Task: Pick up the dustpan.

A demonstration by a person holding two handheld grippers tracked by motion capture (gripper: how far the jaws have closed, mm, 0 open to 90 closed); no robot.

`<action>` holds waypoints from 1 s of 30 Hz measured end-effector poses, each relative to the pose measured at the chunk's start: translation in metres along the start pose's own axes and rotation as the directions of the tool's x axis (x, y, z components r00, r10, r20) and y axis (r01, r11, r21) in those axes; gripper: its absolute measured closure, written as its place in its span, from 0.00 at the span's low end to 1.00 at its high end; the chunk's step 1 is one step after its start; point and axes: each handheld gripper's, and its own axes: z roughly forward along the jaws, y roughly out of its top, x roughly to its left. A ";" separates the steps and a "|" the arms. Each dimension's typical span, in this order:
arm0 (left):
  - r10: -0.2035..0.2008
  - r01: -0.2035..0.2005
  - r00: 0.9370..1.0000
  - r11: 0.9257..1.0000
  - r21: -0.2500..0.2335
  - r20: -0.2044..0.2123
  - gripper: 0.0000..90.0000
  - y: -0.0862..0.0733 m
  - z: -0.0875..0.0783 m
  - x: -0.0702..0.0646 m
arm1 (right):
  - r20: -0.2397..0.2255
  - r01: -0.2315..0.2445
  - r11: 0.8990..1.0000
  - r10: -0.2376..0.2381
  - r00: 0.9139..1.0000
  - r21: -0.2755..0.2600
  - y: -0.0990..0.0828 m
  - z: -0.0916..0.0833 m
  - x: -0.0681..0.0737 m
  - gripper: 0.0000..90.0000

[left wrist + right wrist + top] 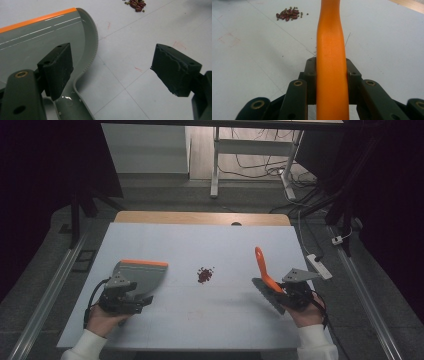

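Observation:
A grey dustpan (142, 275) with an orange front lip lies flat on the white board, left of centre. My left gripper (134, 295) sits at its rear end, open. In the left gripper view (110, 67) one pad hangs over the pan (37, 42) and the other over bare board, and the pan's handle (75, 105) lies near the left pad, untouched. My right gripper (282, 292) is shut on the orange handle (331, 45) of a brush (261, 265), whose dark bristles (267, 295) rest on the board. A small heap of red beans (204, 274) lies between pan and brush.
The white board (200, 320) covers a wooden table whose far edge (200, 217) shows behind it. A white power strip (320, 266) lies at the board's right edge, beside my right hand. Cables and desk legs stand on the floor beyond.

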 end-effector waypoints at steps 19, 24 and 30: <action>0.020 -0.020 1.000 0.999 0.024 0.004 0.19 0.007 0.003 -0.008 | 0.023 0.016 1.000 -0.016 1.000 -0.011 0.001 -0.003 0.000 0.78; 0.025 -0.025 1.000 0.999 0.022 0.006 0.19 0.008 0.000 -0.011 | 0.038 0.009 1.000 -0.009 0.999 -0.006 0.000 -0.004 0.002 0.78; 0.023 -0.023 1.000 0.999 0.023 -0.010 0.19 0.012 -0.003 -0.011 | 0.038 0.004 1.000 -0.003 0.999 -0.014 0.001 -0.004 0.001 0.78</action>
